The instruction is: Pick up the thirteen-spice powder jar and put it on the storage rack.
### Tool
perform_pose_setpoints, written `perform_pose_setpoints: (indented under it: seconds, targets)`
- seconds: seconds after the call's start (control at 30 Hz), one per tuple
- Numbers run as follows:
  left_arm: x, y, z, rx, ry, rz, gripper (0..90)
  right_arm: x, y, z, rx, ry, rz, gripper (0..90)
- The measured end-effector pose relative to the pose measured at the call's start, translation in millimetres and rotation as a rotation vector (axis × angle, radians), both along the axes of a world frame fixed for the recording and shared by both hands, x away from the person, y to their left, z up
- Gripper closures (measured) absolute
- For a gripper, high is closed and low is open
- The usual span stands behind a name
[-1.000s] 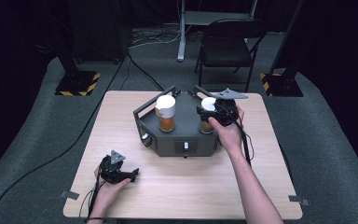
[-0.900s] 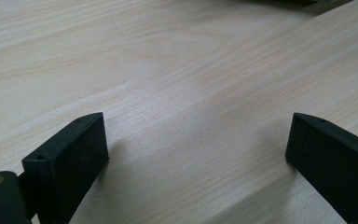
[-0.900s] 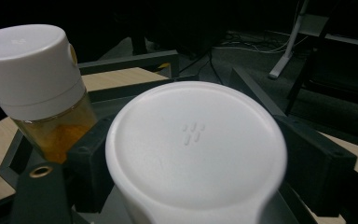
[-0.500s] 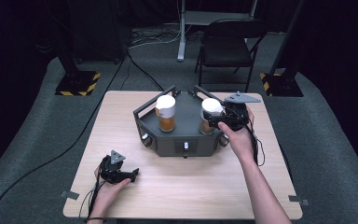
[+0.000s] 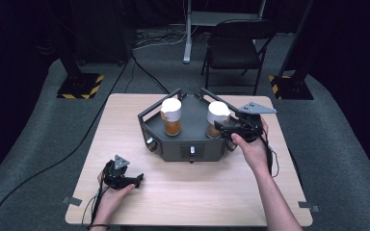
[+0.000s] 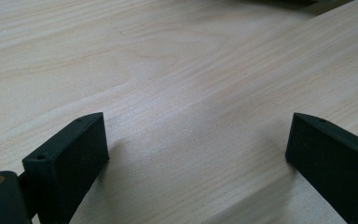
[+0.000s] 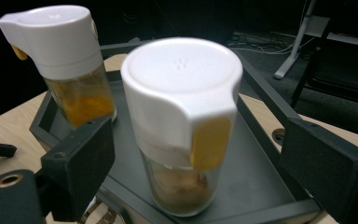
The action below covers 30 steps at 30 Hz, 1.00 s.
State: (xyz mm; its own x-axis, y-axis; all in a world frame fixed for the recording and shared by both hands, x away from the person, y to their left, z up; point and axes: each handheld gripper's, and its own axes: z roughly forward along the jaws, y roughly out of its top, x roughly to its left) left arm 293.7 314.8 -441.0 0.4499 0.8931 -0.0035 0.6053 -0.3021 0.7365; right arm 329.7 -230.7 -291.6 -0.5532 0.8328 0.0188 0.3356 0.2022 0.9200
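Observation:
Two glass jars with white dispenser lids stand on a dark hexagonal tray (image 5: 188, 144). The left jar (image 5: 171, 115) (image 7: 60, 56) holds amber contents. The right jar (image 5: 218, 117) (image 7: 182, 116) has an orange flap on its lid. My right gripper (image 5: 225, 129) (image 7: 205, 158) is at the right jar's side. Its jaws have just been opening and now stand open either side of the jar, clear of the glass. My left gripper (image 5: 136, 181) (image 6: 196, 149) rests open on the wooden table (image 5: 197, 192) at the front left, with nothing between its jaws.
The tray has raised rails at its back corners and knobs along its front wall. A folding chair (image 5: 236, 48) and stands with hazard-striped bases (image 5: 79, 86) are on the floor beyond the table. Bare wood lies in front of the tray.
The right gripper's jaws have come off the right jar and the hand has drawn back to the right. The jar stays standing on the tray. The left gripper has kept still.

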Motion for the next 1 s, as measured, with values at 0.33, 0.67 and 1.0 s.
perform_pose_setpoints:
  seconds: [0.33,0.67,1.0]
  targets:
    - [-0.2,-0.5,0.1,0.001,0.0,0.002,5.2,-11.5,-20.9,-19.1,0.004,0.024,-0.041,9.2]
    - [-0.4,-0.7,0.0,0.001,0.0,0.003,5.3,-25.9,-39.9,-43.2,-0.006,0.059,-0.081,9.8]
    - [-0.4,-0.7,0.1,0.001,0.0,0.003,5.2,-44.2,-58.0,-69.6,-0.017,0.089,-0.134,9.8]
